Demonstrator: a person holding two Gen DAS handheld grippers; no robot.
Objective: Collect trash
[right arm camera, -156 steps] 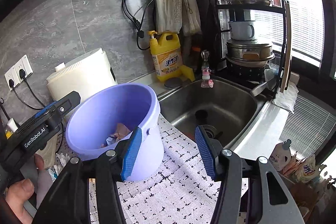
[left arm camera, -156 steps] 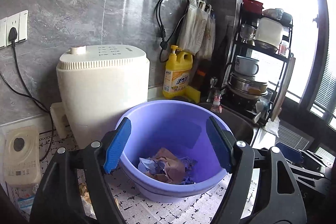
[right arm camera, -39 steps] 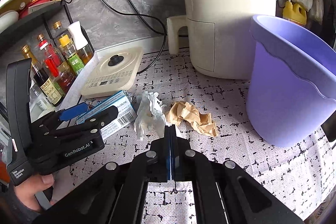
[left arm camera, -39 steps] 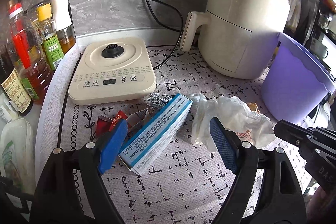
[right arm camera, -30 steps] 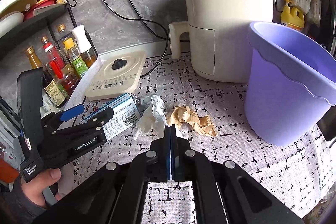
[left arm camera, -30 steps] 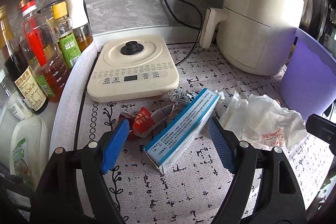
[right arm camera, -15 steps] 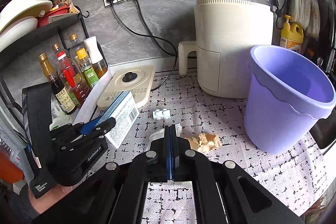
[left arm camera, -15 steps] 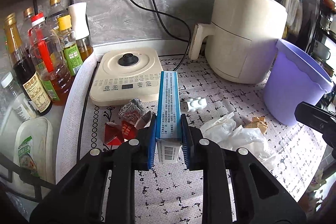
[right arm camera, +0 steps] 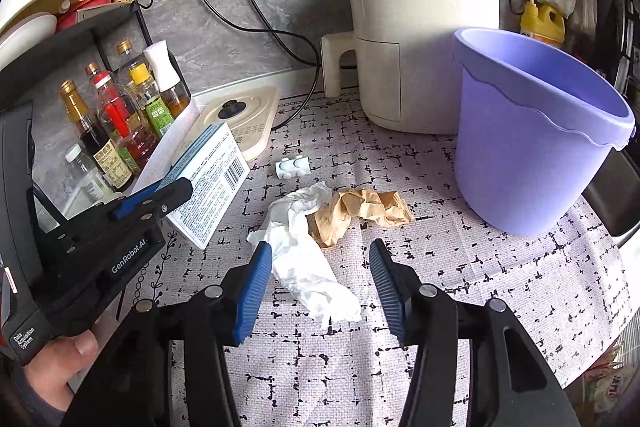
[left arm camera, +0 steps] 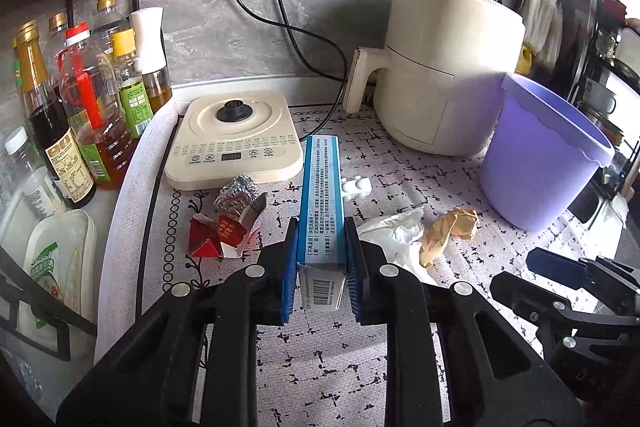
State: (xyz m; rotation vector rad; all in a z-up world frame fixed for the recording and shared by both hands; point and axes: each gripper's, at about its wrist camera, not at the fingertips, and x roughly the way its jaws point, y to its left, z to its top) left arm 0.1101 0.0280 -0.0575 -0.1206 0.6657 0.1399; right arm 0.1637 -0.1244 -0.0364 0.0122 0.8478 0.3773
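Left claw (left arm camera: 322, 277) clamped on long blue-and-white barcoded carton (left arm camera: 323, 203), right claw (right arm camera: 320, 287) spread wide over crumpled white tissue (right arm camera: 304, 259)

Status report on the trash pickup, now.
Left tongs shut on blue box. Right tongs open over white tissue. Purple bucket right; path unobstructed.

On the counter (right arm camera: 460, 327) the tissue (right arm camera: 304, 259) lies touching the crumpled paper (right arm camera: 360, 211) to its right, the bucket (right arm camera: 532, 147) stands further right in front of the air fryer (right arm camera: 420, 39), and the box (left arm camera: 323, 203) sits lifted in the left claw (left arm camera: 322, 267), above the wrappers (left arm camera: 228, 231) before the cooktop (left arm camera: 236, 143).
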